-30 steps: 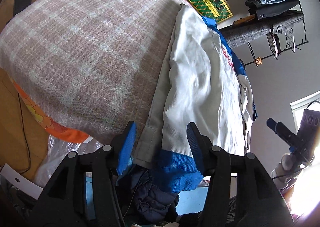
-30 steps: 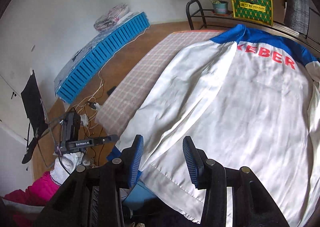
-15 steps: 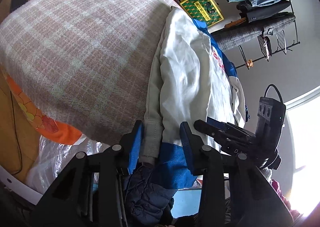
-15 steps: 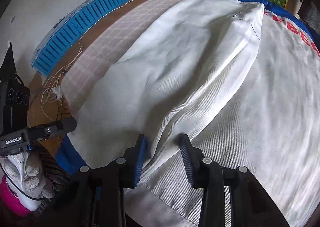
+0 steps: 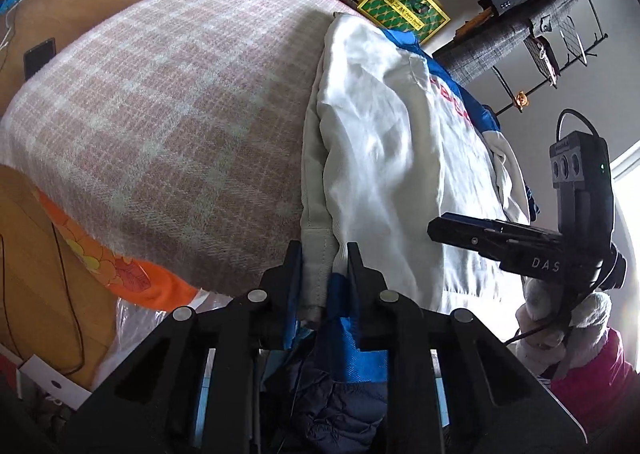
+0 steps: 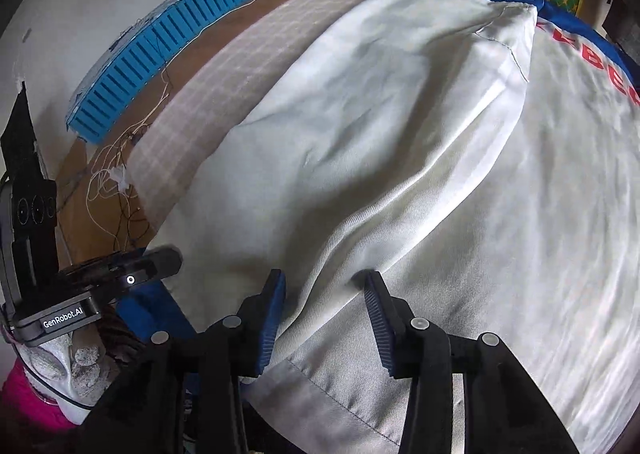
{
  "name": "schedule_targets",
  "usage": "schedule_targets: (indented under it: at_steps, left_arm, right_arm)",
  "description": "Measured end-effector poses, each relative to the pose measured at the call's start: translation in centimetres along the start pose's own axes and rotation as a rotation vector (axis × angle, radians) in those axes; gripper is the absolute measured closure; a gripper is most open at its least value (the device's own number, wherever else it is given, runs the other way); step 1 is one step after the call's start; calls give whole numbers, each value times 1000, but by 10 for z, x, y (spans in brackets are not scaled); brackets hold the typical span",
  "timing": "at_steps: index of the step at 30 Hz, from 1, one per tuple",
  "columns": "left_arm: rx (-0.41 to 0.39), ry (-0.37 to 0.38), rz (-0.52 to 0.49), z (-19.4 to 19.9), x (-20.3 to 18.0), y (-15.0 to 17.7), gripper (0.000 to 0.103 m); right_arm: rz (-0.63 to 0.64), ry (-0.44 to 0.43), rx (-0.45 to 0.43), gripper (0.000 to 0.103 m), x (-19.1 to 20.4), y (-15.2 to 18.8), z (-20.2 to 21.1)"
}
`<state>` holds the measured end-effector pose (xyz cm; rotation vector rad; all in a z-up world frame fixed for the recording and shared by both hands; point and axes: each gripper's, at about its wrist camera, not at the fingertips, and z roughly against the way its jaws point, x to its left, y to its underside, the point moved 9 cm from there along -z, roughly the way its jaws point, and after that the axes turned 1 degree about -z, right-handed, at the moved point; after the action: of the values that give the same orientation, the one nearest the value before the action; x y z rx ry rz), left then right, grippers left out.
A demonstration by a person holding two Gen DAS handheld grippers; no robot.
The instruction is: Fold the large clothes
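A white jacket point(image 5: 384, 157) with blue trim and red lettering lies back-up on a pink plaid blanket point(image 5: 160, 125). One sleeve is folded over the back. My left gripper point(image 5: 320, 262) is shut on the jacket's hem corner at the near edge, next to the blue cuff point(image 5: 340, 330). In the right wrist view the jacket point(image 6: 400, 173) fills the frame. My right gripper point(image 6: 324, 286) is open, its fingers either side of a raised fold of the sleeve. The right gripper also shows in the left wrist view point(image 5: 520, 242).
A blue slatted mat point(image 6: 180, 37) and loose cables point(image 6: 116, 181) lie on the wooden floor to the left. A clothes rack point(image 5: 532, 1) and a yellow-green bag point(image 5: 404, 9) stand behind the bed. A dark blue garment point(image 5: 336, 406) lies below the left gripper.
My left gripper has closed from open onto the jacket's hem corner. My right gripper has moved in low over the folded sleeve and stays open.
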<state>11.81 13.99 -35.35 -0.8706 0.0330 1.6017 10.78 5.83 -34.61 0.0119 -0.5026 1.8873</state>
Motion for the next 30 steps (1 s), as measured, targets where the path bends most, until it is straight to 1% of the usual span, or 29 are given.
schedule_targets:
  at_steps: [3,5,7,8,9,10,14,16,19,22,25,26,28,30]
  left_arm:
    - [-46,-36,-92,11,-17,-4,85]
    - [-68,-54,-153,15,-29,-5,86]
    - [-82,-69,-200,18,-39,-6,86]
    - [-86,-73,-218,19,-43,-6,86]
    - [-88,-76,-231,19,-46,-7,86]
    - [-89,-79,-242,19,-49,-7,86]
    - [-89,-89,-277,19,-56,-7,87]
    - [-85,-89,-286,18,-58,-7,87]
    - [-88,-96,-313,18,-63,-6,87]
    - [-88,-100,-332,18,-68,-5,87]
    - [-87,-109,-351,17,-71,-5,87]
    - [-84,-112,-358,16,-72,-4,87]
    - [-79,-123,-372,15,-75,-3,87]
    - [-76,-132,-388,14,-77,-2,87]
  right_arm:
    - [-29,-38,-50,56,-1,-17,24]
    - [-32,-44,-85,55,1,-33,37]
    - [-33,-55,-110,52,4,-52,44]
    - [-36,-62,-116,47,7,-63,45]
    - [-38,-77,-113,38,11,-72,43]
    - [-44,-86,-113,36,14,-81,41]
    - [-72,-57,-101,36,22,-118,16]
    - [-74,-30,-66,36,26,-135,-4]
    - [-78,38,-26,36,25,-151,-32]
    - [-79,87,-5,37,23,-166,-53]
    - [-88,130,34,37,19,-171,-74]
    - [-90,142,55,37,16,-172,-82]
    - [-85,182,77,48,11,-172,-92]
    - [-71,203,73,68,8,-171,-93]
